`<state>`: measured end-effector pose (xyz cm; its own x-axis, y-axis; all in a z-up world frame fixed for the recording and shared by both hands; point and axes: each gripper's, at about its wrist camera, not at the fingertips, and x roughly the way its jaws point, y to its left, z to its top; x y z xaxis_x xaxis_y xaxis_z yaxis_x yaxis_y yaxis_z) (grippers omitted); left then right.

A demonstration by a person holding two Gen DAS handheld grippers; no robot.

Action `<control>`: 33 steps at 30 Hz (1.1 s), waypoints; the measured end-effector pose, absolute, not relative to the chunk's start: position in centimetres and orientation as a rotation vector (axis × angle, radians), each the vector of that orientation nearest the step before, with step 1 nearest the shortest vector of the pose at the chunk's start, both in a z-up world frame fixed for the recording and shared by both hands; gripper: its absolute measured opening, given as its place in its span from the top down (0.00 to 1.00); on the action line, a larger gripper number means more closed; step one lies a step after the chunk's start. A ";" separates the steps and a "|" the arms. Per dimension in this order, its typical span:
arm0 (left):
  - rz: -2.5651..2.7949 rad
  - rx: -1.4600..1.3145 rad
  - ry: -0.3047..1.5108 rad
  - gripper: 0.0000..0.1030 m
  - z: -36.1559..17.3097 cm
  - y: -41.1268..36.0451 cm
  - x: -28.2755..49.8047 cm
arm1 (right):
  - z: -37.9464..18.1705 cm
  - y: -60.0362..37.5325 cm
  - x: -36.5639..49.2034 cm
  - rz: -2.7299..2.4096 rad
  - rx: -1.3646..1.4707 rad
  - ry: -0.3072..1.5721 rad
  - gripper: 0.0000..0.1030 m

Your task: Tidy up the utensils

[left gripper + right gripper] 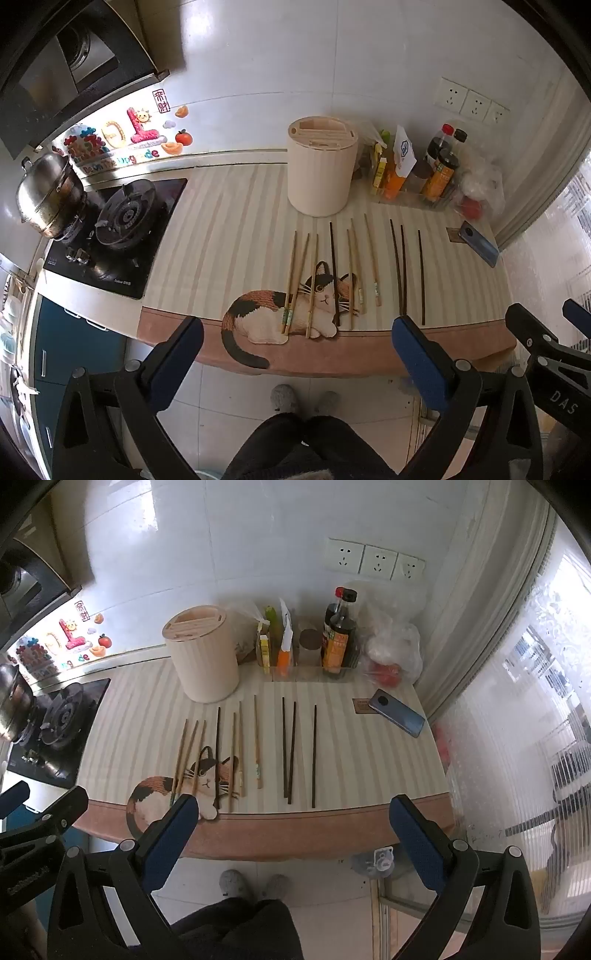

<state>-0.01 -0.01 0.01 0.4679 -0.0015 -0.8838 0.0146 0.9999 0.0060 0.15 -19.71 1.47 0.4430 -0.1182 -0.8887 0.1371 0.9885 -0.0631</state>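
Several chopsticks lie side by side on the striped counter mat (229, 229): light wooden ones (295, 280) (188, 755) at the left and middle, dark ones (400, 269) (290, 749) at the right. A cream round utensil holder (320, 166) (203, 653) with slots on top stands behind them. My left gripper (297, 328) is open and empty, held off the counter's front edge. My right gripper (293, 810) is open and empty, also in front of the edge; it shows at the right of the left wrist view (546, 332).
A gas hob (122, 229) with a steel pot (48, 195) is at the left. Sauce bottles (439, 166) (338, 635), packets and a plastic bag (391, 653) stand at the back right. A blue phone (480, 245) (399, 712) lies at the right. A person's legs (303, 443) are below.
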 end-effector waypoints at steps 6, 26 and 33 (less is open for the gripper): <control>-0.018 0.013 1.077 0.00 0.1 -0.1 -0.1 | 1.7 -19.6 0.1 -0.155 0.026 1.094 0.00; -0.012 0.024 1.058 0.00 1.1 0.0 0.4 | 2.3 -19.8 0.5 -0.172 0.037 1.077 0.00; -0.013 0.022 1.058 0.00 1.1 0.0 0.4 | 2.5 -19.9 0.4 -0.176 0.036 1.073 0.00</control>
